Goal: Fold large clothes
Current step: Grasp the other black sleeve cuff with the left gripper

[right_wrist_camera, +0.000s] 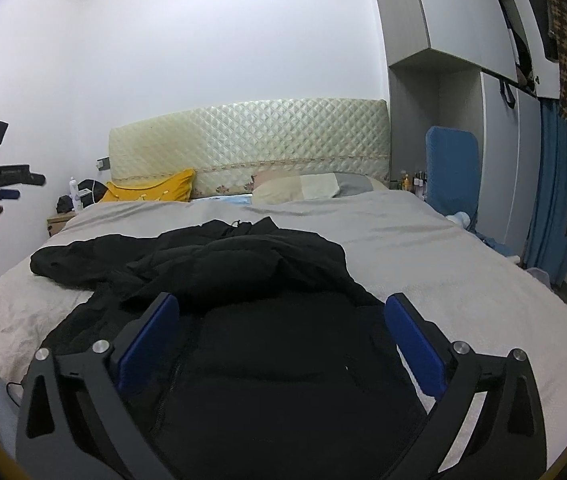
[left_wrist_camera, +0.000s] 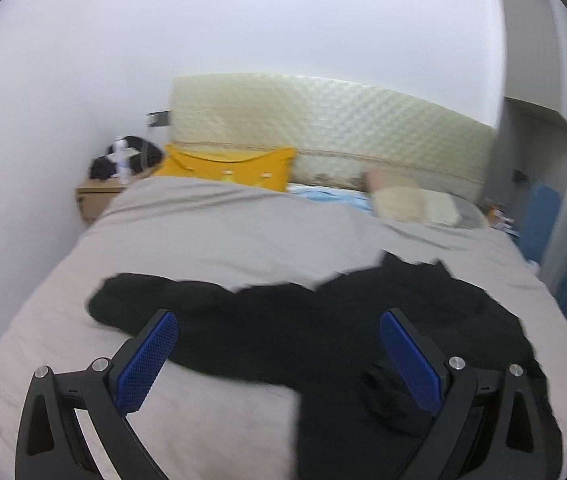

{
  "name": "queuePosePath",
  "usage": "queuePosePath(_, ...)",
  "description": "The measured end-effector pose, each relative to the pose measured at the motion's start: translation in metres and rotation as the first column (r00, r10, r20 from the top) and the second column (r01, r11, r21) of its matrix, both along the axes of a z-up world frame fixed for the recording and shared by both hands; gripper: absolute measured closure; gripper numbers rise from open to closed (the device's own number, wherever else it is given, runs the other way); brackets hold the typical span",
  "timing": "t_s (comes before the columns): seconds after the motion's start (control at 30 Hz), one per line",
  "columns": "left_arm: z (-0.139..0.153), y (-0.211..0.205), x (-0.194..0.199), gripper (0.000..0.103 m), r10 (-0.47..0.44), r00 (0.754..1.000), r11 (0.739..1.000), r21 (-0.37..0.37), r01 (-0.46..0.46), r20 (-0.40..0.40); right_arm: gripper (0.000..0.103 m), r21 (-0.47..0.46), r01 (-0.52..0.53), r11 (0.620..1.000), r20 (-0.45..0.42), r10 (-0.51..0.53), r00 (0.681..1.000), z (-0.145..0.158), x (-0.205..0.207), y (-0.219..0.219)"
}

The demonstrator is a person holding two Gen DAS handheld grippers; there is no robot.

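Note:
A large black jacket (right_wrist_camera: 267, 320) lies crumpled on the grey bedspread (right_wrist_camera: 423, 248), one sleeve stretched to the left. In the left wrist view the jacket (left_wrist_camera: 323, 320) spreads from the middle to the right. My left gripper (left_wrist_camera: 279, 320) is open and empty, held above the sleeve; it also shows raised at the left edge of the right wrist view (right_wrist_camera: 9, 188). My right gripper (right_wrist_camera: 281, 304) is open and empty, hovering over the jacket's body with its zipper below the fingers.
A quilted cream headboard (right_wrist_camera: 251, 140) stands at the far end with a yellow pillow (right_wrist_camera: 155, 190) and beige pillows (right_wrist_camera: 307, 186). A bedside table (left_wrist_camera: 95, 196) with clutter is at the left. Wardrobe, blue curtain (right_wrist_camera: 551, 192) and blue board (right_wrist_camera: 451, 168) line the right.

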State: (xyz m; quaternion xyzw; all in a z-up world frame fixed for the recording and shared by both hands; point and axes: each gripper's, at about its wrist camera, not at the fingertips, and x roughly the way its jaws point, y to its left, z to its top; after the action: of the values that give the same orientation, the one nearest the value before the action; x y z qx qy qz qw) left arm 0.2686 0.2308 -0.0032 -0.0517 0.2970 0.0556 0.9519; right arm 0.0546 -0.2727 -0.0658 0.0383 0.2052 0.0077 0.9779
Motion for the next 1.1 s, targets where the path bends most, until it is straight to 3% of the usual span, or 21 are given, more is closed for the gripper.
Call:
queuePosePath(0.17, -0.014, 0.068, 0.033, 0.001, 0.074, 0.996, 0.997, 0.001, -0.074, -0.045, 0.001, 0.014, 0.020, 1.000, -0.018, -0.019, 1.000, -0.005, 0.008, -0.002)
queuePosePath(0.27, -0.037, 0.103, 0.048, 0.001, 0.107, 0.992, 0.994, -0.001, -0.107, -0.072, 0.001, -0.003, 0.018, 1.000, -0.044, -0.018, 0.999, -0.009, 0.016, 0.003)
queuePosePath(0.37, -0.070, 0.137, 0.062, 0.001, 0.144, 0.982, 0.986, -0.065, -0.153, -0.122, 0.000, -0.034, 0.015, 0.999, -0.065, -0.017, 0.998, -0.014, 0.021, 0.011)
queuePosePath(0.53, -0.136, 0.189, 0.080, 0.001, 0.196, 0.954, 0.952, -0.191, -0.241, -0.228, 0.000, -0.096, 0.031, 0.995, -0.122, -0.042, 0.992, -0.024, 0.032, 0.022)
queuePosePath(0.8, -0.227, 0.261, 0.109, 0.001, 0.205, 0.926, 0.872, -0.372, -0.320, -0.317, 0.000, -0.074, 0.041, 0.996, -0.216, -0.056, 0.975, -0.036, 0.067, 0.039)
queuePosePath(0.9, -0.252, 0.289, 0.119, 0.001, 0.218, 0.925, 0.826, -0.445, -0.345, -0.311, 0.000, -0.059, 0.036, 0.998, -0.238, -0.049, 0.970, -0.038, 0.081, 0.050)
queuePosePath(1.1, -0.281, 0.314, 0.143, 0.001, 0.220, 0.936, 0.806, -0.489, -0.333, -0.275, 0.000, -0.006, 0.067, 0.998, -0.266, -0.066, 0.962, -0.038, 0.100, 0.054)
